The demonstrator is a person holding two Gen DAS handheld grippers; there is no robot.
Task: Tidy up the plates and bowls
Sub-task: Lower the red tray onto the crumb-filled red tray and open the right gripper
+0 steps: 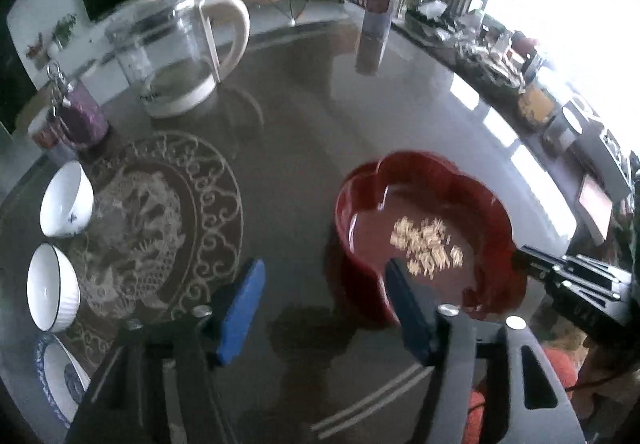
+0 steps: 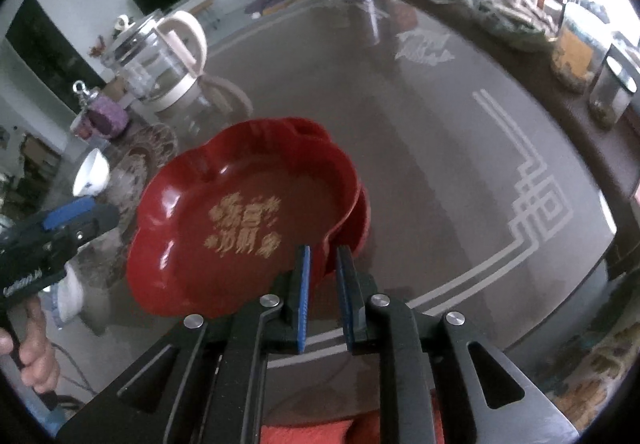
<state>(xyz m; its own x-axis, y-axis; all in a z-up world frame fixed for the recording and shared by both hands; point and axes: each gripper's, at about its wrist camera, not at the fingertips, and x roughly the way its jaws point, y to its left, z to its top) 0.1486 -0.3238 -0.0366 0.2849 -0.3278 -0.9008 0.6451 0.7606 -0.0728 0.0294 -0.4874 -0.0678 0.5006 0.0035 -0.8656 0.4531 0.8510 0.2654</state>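
Observation:
A red flower-shaped plate (image 2: pixel 240 212) with gold characters is held by its near rim in my right gripper (image 2: pixel 323 264), which is shut on it, tilted above the glass table. A second red plate (image 2: pixel 360 220) shows just under it. The same red plate (image 1: pixel 424 228) appears in the left wrist view, right of my left gripper (image 1: pixel 324 284), which is open and empty over the table. Two white bowls (image 1: pixel 66 200) (image 1: pixel 52 288) and a blue-patterned plate (image 1: pixel 56 376) sit at the left table edge.
A glass kettle (image 1: pixel 176 52) with a cream handle stands at the back left, a purple jar (image 1: pixel 78 116) beside it. A tall canister (image 1: pixel 378 8) stands at the back. Jars and clutter (image 2: pixel 572 52) line the right edge of the table.

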